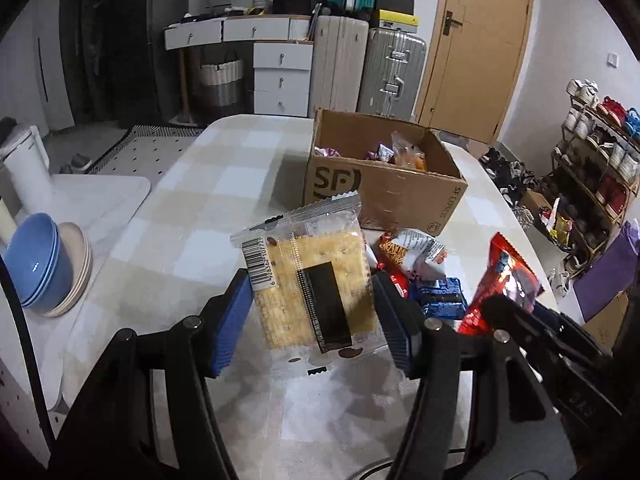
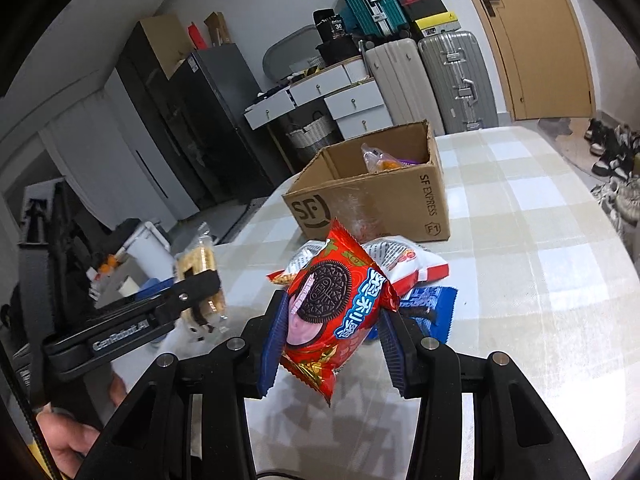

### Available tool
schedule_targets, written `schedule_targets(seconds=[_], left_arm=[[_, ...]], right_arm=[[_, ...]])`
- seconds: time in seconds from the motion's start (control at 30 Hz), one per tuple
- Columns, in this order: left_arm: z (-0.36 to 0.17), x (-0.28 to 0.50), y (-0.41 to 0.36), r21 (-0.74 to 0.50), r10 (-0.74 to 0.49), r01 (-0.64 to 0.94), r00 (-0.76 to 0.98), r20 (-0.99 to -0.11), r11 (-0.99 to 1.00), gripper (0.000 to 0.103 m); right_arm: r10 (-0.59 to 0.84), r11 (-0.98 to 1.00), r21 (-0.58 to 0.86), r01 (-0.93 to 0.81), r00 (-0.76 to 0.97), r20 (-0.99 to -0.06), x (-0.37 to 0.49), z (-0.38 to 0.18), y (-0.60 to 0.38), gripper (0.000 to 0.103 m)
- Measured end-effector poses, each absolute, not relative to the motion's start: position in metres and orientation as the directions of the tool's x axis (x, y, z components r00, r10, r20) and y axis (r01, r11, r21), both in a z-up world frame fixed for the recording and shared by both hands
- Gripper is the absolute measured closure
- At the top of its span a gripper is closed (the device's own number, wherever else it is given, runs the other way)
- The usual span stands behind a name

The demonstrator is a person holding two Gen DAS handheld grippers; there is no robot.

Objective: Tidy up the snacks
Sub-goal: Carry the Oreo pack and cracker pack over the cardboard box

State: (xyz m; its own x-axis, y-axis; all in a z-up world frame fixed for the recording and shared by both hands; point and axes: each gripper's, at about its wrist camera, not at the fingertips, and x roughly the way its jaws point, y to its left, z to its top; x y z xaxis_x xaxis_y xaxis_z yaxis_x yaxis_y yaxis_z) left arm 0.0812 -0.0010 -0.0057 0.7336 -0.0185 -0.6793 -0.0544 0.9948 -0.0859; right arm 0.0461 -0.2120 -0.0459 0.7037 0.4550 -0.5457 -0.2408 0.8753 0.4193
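Left wrist view: our two grippers each hold a snack above the table (image 1: pixel 168 216)
Our left gripper (image 1: pixel 308 316) clamps a cracker pack (image 1: pixel 308 272); our right gripper (image 2: pixel 332 344) clamps a red cookie packet (image 2: pixel 336 304), the cardboard box (image 1: pixel 400 196) beyond

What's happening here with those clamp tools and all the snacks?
A person is sorting snacks with two hand-held grippers. The left gripper holds a clear cracker packet; the right gripper holds a red cookie packet. More packets lie on the table before a cardboard box already holding some.
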Motion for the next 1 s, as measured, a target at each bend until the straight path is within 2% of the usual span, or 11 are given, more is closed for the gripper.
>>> schedule_targets(seconds=[0.17,0.37,0.5,0.7,0.87,1.0], left_arm=[[-0.001,0.072,-0.009,-0.032,-0.005,-0.019,0.772,-0.636,0.999,0.045],[0.001,0.065,-0.015,-0.014,-0.003,-0.008,0.780,-0.625,1.000,0.044],[0.017,0.064,-0.009,-0.036,-0.005,-0.021,0.796,-0.605,0.999,0.044],[0.045,0.069,-0.006,0.013,0.023,-0.019,0.818,-0.575,1.000,0.044],[0.071,0.087,-0.002,0.043,0.035,-0.014,0.834,-0.550,0.999,0.044],[0.088,0.111,-0.001,0.013,0.004,0.005,0.832,-0.555,1.000,0.044]], right_arm=[[0.461,0.867,0.441,-0.233,0.709,-0.533,0.050,-0.046,-0.217,0.059],[0.477,0.859,0.437,-0.266,0.724,-0.498,0.041,-0.033,-0.215,0.059],[0.490,0.852,0.440,-0.284,0.727,-0.480,0.038,-0.020,-0.214,0.059],[0.489,0.855,0.423,-0.299,0.734,-0.471,0.050,0.003,-0.218,0.059],[0.487,0.853,0.435,-0.288,0.739,-0.465,0.078,0.032,-0.222,0.059],[0.483,0.851,0.448,-0.274,0.743,-0.463,0.109,0.054,-0.221,0.059]])
